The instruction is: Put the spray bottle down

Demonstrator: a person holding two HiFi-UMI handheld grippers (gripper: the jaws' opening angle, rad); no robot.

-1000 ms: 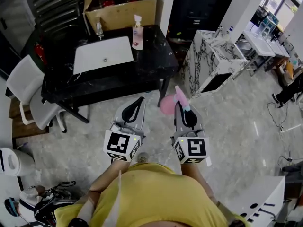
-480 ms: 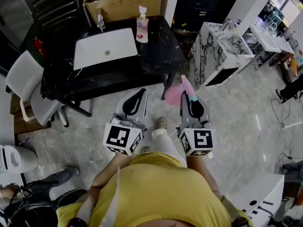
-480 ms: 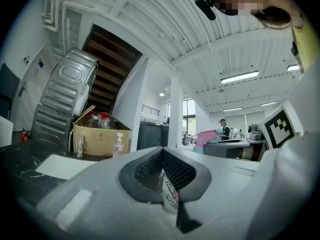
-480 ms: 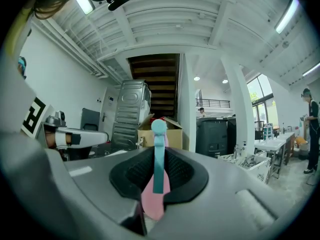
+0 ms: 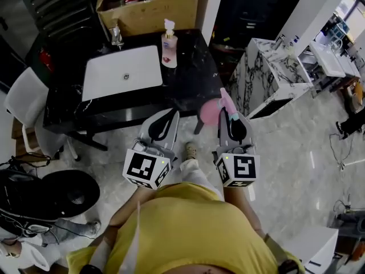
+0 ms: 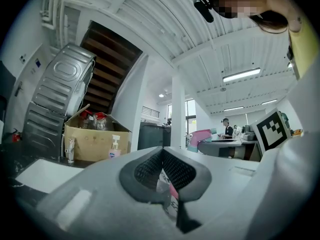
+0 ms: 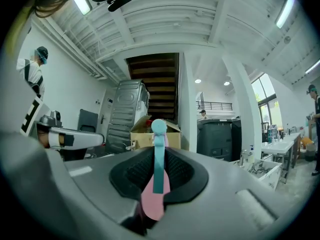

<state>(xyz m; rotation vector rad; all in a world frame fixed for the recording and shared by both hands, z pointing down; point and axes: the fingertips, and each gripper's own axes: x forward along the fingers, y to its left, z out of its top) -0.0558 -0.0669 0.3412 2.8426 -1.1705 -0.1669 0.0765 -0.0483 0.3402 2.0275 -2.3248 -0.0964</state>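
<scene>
We see the right tool (image 5: 229, 114) clamped on the spray bottle (image 5: 210, 112). In the right gripper view its ribbed black pads press on the bottle's smooth pink neck, and a slim teal trigger (image 7: 158, 159) stands upright between them. The bottle's rounded pink body hangs in the air just off the near right corner of the surface (image 5: 188, 79), resting on nothing.

The left tool (image 5: 170, 113) is beside it, held level. Its jaws meet at the tips, and we can make out nothing gripped between them.

The surface is a glossy black top with faint pale veining. A flat white rectangular basin (image 5: 121, 72) is set into its left half, with a small metal tap (image 5: 116, 37) at the far edge. A pump bottle (image 5: 168, 43) stands at the far edge just right of the basin, and an open cardboard box (image 5: 151, 7) sits behind it.

The right half of the surface, from the basin to the right edge, is bare dark stone. Past that edge, a strip of pale marbled floor (image 5: 296, 170) separates the surface from a white veined cabinet (image 5: 268, 76). A white chair (image 5: 25, 104) stands off the left edge.
</scene>
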